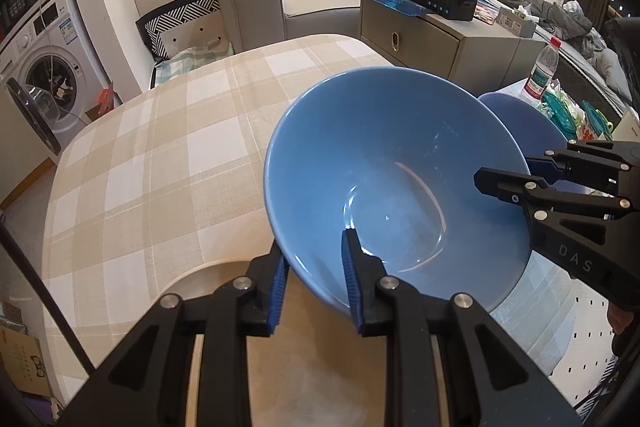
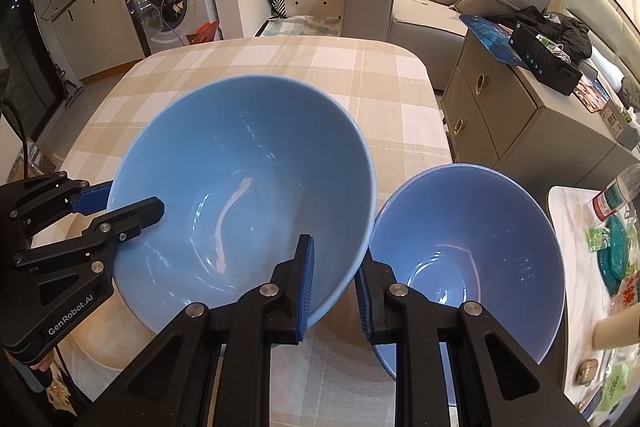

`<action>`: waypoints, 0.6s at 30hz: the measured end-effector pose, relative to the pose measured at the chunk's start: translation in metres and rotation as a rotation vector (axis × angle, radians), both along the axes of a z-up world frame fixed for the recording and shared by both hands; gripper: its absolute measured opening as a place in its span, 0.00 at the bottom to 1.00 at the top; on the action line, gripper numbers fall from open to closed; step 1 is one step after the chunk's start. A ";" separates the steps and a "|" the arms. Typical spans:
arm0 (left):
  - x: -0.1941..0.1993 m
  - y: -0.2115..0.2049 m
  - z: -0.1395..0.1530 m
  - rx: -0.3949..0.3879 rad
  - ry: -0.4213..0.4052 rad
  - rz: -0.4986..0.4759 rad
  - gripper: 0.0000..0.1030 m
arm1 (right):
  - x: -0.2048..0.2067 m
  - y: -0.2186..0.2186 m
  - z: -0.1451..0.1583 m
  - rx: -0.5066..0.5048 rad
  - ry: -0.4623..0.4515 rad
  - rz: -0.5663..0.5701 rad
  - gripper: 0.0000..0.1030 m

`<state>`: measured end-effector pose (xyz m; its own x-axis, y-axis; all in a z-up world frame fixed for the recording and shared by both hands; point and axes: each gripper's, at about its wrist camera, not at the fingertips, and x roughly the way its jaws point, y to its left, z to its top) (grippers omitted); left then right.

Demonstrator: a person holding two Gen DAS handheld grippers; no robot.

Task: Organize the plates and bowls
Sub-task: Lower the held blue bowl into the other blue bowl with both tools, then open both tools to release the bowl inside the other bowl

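A large blue bowl [image 1: 384, 163] [image 2: 240, 187] is tilted above the checked tablecloth. My left gripper [image 1: 316, 279] straddles its near-left rim, one finger inside and one outside; it also shows in the right wrist view [image 2: 120, 207]. My right gripper [image 2: 334, 287] straddles the opposite rim the same way; it also shows in the left wrist view [image 1: 508, 179]. Both look clamped on the rim. A smaller blue bowl [image 2: 468, 251] [image 1: 524, 123] stands on the table just right of the large one. A beige plate [image 1: 224, 275] [image 2: 100, 339] lies under the large bowl.
The checked tablecloth [image 2: 280, 59] covers the table, which ends at a rounded far edge. A side table with a water bottle [image 1: 542, 71] and teal containers [image 2: 614, 259] stands to the right. A cabinet [image 2: 520, 115], a sofa and a washing machine lie beyond.
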<state>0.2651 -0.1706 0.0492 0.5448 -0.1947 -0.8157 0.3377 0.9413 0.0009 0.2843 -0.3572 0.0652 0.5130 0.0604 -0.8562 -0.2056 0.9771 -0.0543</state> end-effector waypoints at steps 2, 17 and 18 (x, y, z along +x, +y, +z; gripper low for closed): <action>0.000 0.000 0.000 0.006 0.001 -0.007 0.24 | 0.000 0.001 0.000 -0.010 0.000 0.002 0.19; -0.002 0.000 0.004 -0.011 -0.004 -0.022 0.45 | -0.003 0.002 0.004 -0.034 -0.031 0.018 0.29; -0.003 0.000 0.005 -0.012 -0.008 -0.024 0.48 | -0.003 0.003 0.006 -0.034 -0.036 0.022 0.32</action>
